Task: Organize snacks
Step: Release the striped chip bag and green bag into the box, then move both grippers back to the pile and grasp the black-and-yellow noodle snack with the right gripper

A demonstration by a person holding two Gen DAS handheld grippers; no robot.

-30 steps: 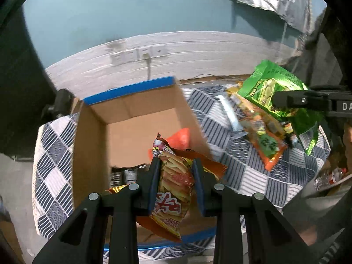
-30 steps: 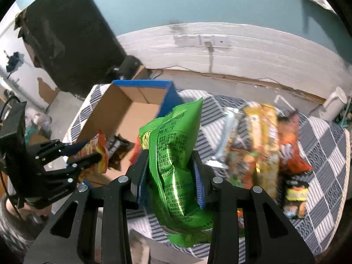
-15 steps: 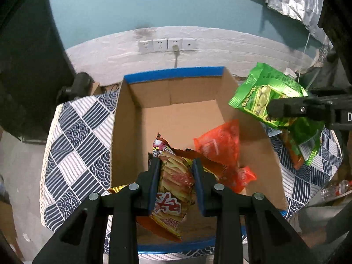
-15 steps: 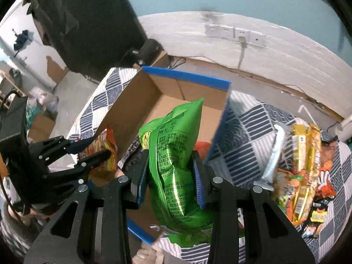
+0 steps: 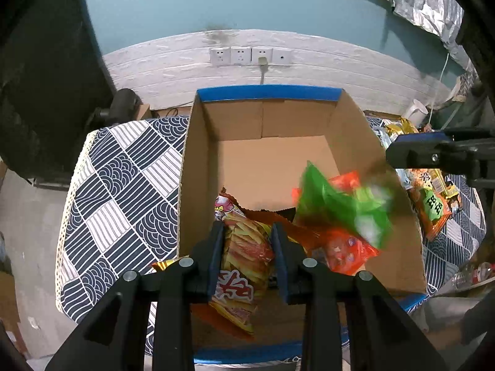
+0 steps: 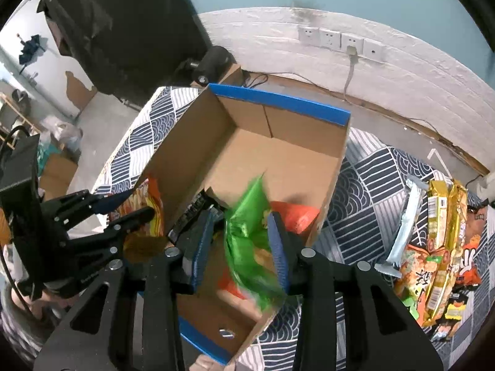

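Now the right tongs (image 6: pixel 239 247) have released the green bag (image 5: pixel 343 207) over the box (image 5: pixel 198 167).

The box (image 5: pixel 201 167) is plain brown cardboard with blue tape on its rim. One bag (image 5: pixel 343 213) is bright green, a second bag (image 5: pixel 244 247) red and yellow, a pack (image 5: pixel 346 250) orange-red. The cloth (image 5: pixel 123 179) on the counter is navy and white, in stripe and wave checks.

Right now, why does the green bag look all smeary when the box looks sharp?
Left wrist view: the green bag is streaked because it is moving fast over the cardboard box, which stays crisp. Right wrist view: the same bag smears between the right gripper fingers; wall lines bend from the fisheye lens.
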